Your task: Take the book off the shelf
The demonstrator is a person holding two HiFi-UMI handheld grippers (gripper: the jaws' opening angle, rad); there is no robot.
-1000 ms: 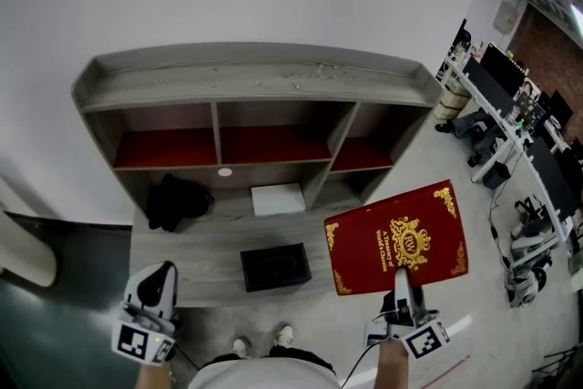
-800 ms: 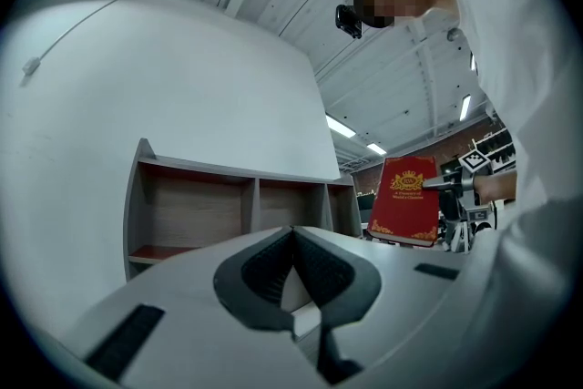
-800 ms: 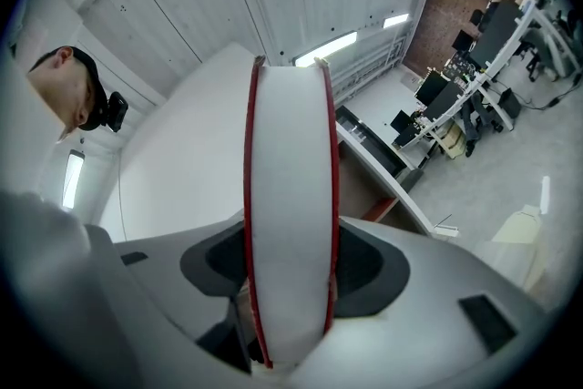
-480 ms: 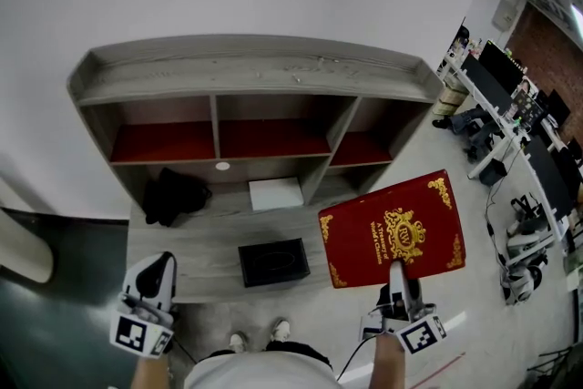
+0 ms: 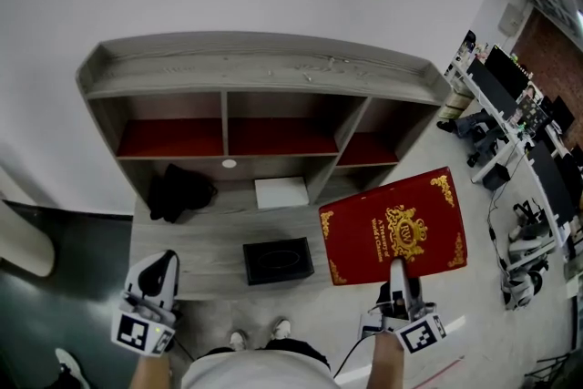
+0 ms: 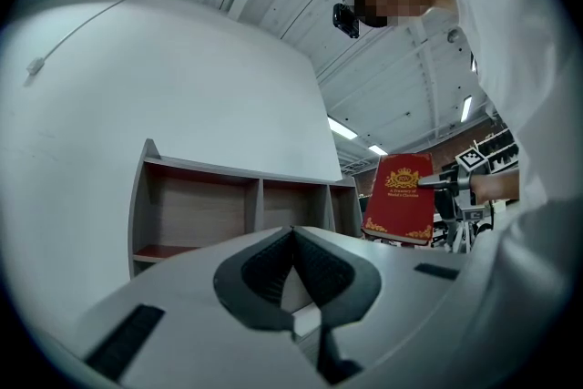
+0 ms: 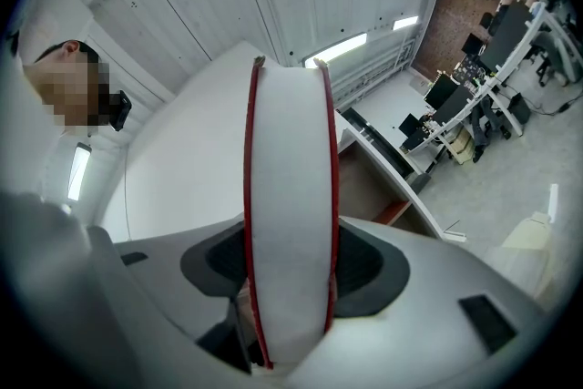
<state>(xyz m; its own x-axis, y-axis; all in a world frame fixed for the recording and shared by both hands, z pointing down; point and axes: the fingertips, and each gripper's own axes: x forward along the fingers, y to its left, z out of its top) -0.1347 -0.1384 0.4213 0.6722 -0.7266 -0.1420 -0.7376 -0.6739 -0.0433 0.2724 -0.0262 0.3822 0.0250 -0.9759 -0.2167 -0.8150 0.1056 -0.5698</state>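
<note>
Book [image 5: 393,226]: red hardcover, gilt cover facing up, already off the shelf [image 5: 273,73]. It is held level in the air by the right end of the tabletop [image 5: 182,250].

Judged stiff, thick and fairly heavy. The glossy boards may slip, and held by one edge it will lever downward, so take it deep across both covers at mid-edge.

Right gripper [image 5: 398,273]: fingers clamped on the two covers, white page block between them.

Left gripper [image 5: 157,273]: fingers together, empty, low at the left.

Against a second ago, book pose, grip and left gripper match (only the head view drifts slightly).
</note>
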